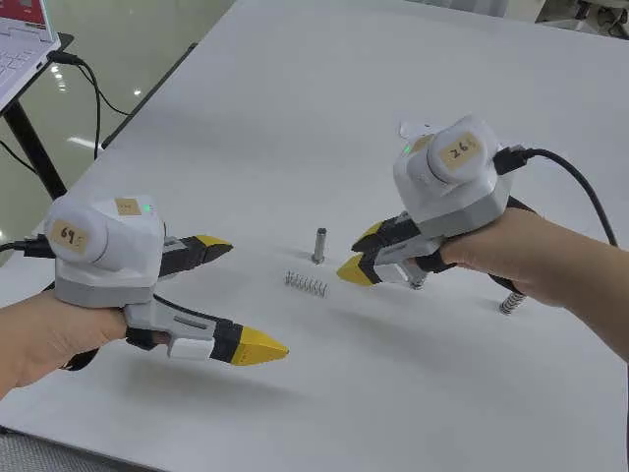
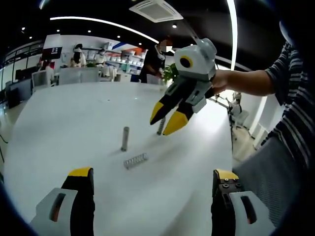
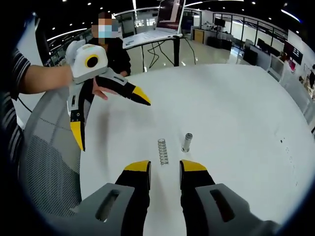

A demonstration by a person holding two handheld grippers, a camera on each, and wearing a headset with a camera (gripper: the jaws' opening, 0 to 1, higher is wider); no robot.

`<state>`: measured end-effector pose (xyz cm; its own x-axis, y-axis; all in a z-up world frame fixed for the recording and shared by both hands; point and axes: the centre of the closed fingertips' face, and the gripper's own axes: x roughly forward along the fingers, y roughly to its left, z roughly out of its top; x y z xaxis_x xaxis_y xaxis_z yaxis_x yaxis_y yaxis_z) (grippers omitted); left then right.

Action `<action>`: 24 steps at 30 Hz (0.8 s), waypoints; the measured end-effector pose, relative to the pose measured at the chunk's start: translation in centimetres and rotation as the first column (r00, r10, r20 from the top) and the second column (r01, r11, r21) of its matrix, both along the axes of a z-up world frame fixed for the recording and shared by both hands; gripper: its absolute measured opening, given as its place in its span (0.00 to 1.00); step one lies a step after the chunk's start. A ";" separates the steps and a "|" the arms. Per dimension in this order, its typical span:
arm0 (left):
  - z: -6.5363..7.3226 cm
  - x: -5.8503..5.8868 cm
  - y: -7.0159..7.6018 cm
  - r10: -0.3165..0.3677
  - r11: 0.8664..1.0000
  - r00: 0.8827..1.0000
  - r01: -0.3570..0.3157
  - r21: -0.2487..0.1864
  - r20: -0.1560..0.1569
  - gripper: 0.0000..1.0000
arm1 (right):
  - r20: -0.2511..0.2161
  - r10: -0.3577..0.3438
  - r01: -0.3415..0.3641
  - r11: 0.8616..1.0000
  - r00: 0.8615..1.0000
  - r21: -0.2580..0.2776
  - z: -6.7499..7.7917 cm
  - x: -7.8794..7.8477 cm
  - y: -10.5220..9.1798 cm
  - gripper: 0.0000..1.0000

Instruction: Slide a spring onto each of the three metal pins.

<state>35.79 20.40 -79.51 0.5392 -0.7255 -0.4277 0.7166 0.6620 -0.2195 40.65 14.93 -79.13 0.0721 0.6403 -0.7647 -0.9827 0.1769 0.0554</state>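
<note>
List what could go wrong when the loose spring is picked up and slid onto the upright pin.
1. The spring lies flat close beside the upright pin; a gripper reaching for it could tip the pin over.
2. The spring is thin and round on a smooth table; it may roll or pop out when pinched.
3. The right gripper and the wide-open left gripper both point at that spot and could collide.

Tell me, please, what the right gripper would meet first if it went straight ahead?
Probably the loose spring lying just ahead of the right gripper; the upright pin stands slightly aside.
</note>
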 end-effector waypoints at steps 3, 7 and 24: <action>0.0 -0.2 0.1 0.000 1.000 1.000 0.000 0.001 -0.002 0.98 | -0.003 0.023 -0.023 1.000 1.000 -0.016 -0.5 -0.2 0.5 0.21; -0.1 -0.5 0.4 0.003 1.000 1.000 -0.003 0.007 -0.005 0.98 | 0.000 0.050 -0.050 0.998 0.999 -0.048 -1.6 -0.5 1.2 0.21; -0.1 -0.5 0.6 0.007 1.000 1.000 -0.007 0.008 -0.002 0.98 | 0.027 0.126 -0.120 0.980 0.992 -0.159 -5.5 0.3 2.8 0.17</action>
